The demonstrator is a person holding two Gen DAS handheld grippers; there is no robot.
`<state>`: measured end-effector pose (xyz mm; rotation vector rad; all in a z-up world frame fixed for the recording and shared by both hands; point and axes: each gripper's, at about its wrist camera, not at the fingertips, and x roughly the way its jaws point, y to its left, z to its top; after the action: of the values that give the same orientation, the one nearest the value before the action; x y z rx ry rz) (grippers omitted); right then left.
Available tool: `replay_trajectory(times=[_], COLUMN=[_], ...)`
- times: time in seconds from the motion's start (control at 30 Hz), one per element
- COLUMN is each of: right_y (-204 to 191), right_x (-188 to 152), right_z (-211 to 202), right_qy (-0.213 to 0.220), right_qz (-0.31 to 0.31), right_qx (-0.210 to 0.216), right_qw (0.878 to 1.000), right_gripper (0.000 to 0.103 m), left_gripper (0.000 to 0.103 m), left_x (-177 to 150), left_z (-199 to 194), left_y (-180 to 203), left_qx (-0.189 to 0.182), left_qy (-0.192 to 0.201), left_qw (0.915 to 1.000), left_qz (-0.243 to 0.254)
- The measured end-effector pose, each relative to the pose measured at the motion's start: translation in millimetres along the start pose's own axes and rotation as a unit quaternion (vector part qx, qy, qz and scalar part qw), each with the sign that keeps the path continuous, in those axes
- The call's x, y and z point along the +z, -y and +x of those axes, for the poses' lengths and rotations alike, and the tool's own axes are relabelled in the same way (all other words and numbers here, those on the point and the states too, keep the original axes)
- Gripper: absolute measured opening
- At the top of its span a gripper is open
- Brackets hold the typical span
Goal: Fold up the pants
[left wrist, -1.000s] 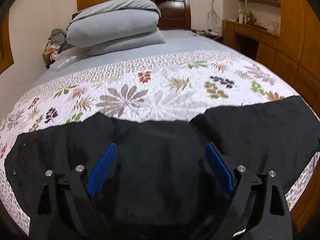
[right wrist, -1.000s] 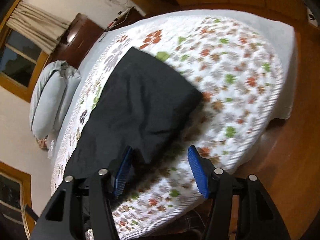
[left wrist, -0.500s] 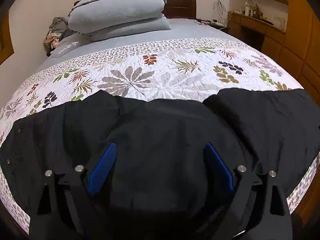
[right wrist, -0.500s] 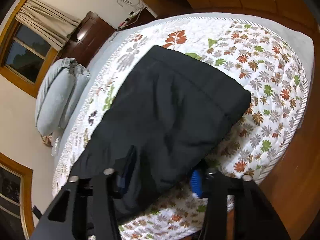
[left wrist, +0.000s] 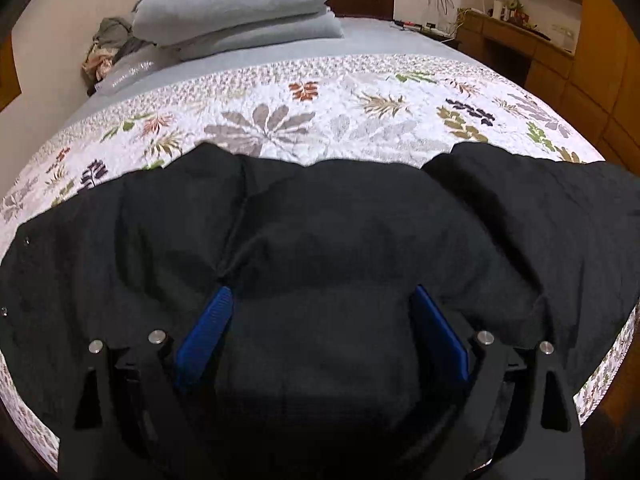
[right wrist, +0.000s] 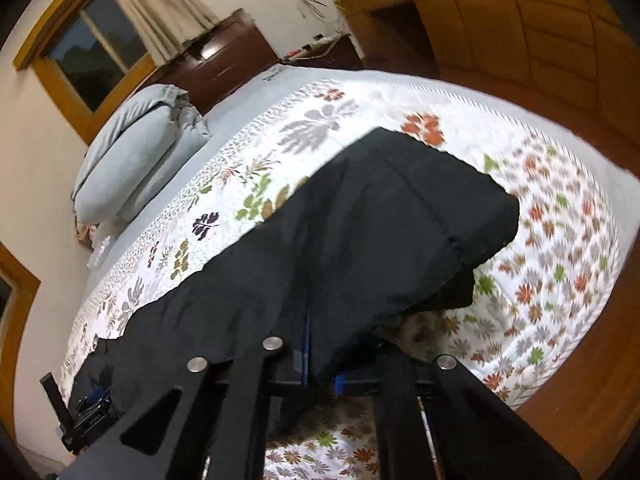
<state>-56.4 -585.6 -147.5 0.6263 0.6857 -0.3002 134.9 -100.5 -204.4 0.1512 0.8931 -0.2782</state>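
The black pants [left wrist: 320,240] lie across the near edge of the bed [left wrist: 360,112], on the flowered quilt, with their long axis going from side to side in the left wrist view. The right gripper [right wrist: 320,364] is at one end of them. Its jaws are closed on the cloth, and the fabric there rises off the quilt [right wrist: 560,260], so this end looks lifted. From it the pants run away toward the far left of that view.

The left gripper [left wrist: 320,340] hangs over the middle part of the pants with its jaws wide apart. The cloth is below and between the blue pads [left wrist: 204,336], but they do not press it. I judge the fold will carry the right end along the long axis toward the left one.

The black cloth hides seams and hems, and the near edge of the pants is covered by both grippers. The right gripper's pads are almost fully buried in cloth.
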Motion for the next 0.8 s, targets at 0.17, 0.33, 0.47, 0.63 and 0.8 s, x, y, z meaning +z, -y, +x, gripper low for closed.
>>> replay_trajectory(times=[0.17,0.33,0.47,0.63,0.8], right_y=[-41.7,-119.6,-180.8,-253.4,-293.9], right_x=[8.9,10.8,-2.9,-42.3,-100.8], right_z=[-13.4,-24.1,-24.6,-16.0,14.7], right_qy=[0.023,0.042,0.036,0.007,-0.047], right_qz=[-0.084,-0.218,-0.31,-0.417,-0.506], right_qx=[0.0,0.026,0.063,0.116,0.12], right_qw=[0.996,0.975,0.948,0.902,0.853], right_gripper=[0.008,0.008,0.008,0.008,0.007], left_gripper=[0.091,0.091,0.091,0.091,0.091], left_x=[-1.3,1.3,4.4,11.3,22.4], left_z=[2.4,-5.9,-16.3,-36.6,-58.8], left_y=[-1.3,-18.6,-42.9,-72.7,-96.0], left_qx=[-0.005,-0.019,-0.02,-0.014,-0.009], left_qy=[-0.007,-0.015,-0.009,0.011,0.041], left_qw=[1.0,0.9992,0.9971,0.9944,0.9913], left_qz=[-0.002,-0.032,-0.073,-0.104,-0.125])
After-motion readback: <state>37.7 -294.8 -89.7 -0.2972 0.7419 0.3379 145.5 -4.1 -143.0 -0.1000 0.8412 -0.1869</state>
